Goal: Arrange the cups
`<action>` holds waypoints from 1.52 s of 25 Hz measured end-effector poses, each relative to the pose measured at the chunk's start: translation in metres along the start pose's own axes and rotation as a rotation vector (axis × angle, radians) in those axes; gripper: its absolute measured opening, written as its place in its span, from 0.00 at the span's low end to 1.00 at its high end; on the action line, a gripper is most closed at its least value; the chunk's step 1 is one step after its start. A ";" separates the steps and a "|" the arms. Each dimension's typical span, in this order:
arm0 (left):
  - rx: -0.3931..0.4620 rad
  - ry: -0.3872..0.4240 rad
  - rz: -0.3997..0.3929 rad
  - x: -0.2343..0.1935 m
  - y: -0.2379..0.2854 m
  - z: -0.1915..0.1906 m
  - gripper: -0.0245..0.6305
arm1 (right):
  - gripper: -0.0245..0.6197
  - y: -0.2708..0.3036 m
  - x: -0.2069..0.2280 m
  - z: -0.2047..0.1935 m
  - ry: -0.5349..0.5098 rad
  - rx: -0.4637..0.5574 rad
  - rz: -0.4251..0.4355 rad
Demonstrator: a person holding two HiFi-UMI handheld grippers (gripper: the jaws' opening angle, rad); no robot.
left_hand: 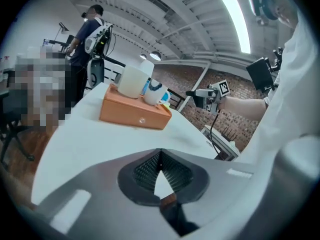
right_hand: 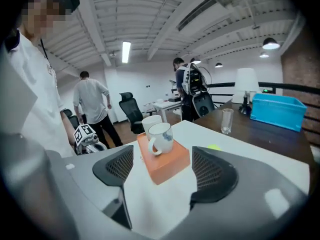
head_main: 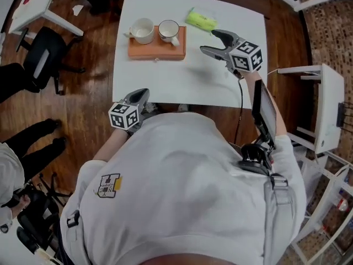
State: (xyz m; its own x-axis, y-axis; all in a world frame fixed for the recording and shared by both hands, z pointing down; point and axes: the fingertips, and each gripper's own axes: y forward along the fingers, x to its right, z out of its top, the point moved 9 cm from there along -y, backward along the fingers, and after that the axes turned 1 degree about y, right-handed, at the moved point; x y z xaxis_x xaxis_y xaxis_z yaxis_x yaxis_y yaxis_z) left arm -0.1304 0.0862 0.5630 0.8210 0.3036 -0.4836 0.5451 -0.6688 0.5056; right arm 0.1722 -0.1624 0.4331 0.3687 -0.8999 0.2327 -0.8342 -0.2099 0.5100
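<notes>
1. Head view: a white table (head_main: 165, 81) lies ahead of you. At its far side sits an orange box (head_main: 157, 49). Two white cups stand upright on it, side by side: a wide cup (head_main: 142, 30) toward the picture's left and a handled cup (head_main: 169, 32) just beside it.
2. Your right gripper (head_main: 213, 43) hovers over the table at the picture's right of the box, near it but apart. A green item (head_main: 201, 20) lies on the table beyond the gripper.
3. Right gripper view: the jaws stand wide apart and hold nothing. The box (right_hand: 167, 163) and the handled cup (right_hand: 161, 136) show past the gap, untouched. A glass (right_hand: 227, 120) stands further back.
4. Your left gripper (head_main: 142, 95) is at the table's near edge, close to your body and well apart from the box.
5. Left gripper view: the jaws meet tip to tip with nothing between them. The box (left_hand: 134, 115) and both cups sit further along the table.
</notes>
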 end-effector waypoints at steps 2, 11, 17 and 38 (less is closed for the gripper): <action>-0.029 0.024 -0.019 0.010 0.008 0.007 0.04 | 0.58 -0.015 -0.006 -0.030 0.077 0.035 -0.009; -0.089 0.071 -0.046 0.047 0.041 0.011 0.04 | 0.50 -0.035 -0.060 -0.150 0.350 0.103 0.015; -0.128 0.072 -0.036 0.069 0.056 0.001 0.04 | 0.42 -0.022 -0.107 -0.199 0.404 0.059 0.084; -0.177 0.138 -0.116 0.025 0.040 0.009 0.04 | 0.04 0.055 -0.144 -0.197 0.422 -0.038 -0.089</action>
State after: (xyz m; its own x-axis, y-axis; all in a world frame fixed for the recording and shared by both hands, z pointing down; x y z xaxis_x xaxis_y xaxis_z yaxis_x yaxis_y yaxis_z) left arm -0.0900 0.0611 0.5648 0.7597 0.4698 -0.4496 0.6487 -0.4986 0.5750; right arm 0.1542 0.0316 0.5907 0.5805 -0.6421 0.5007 -0.7789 -0.2584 0.5715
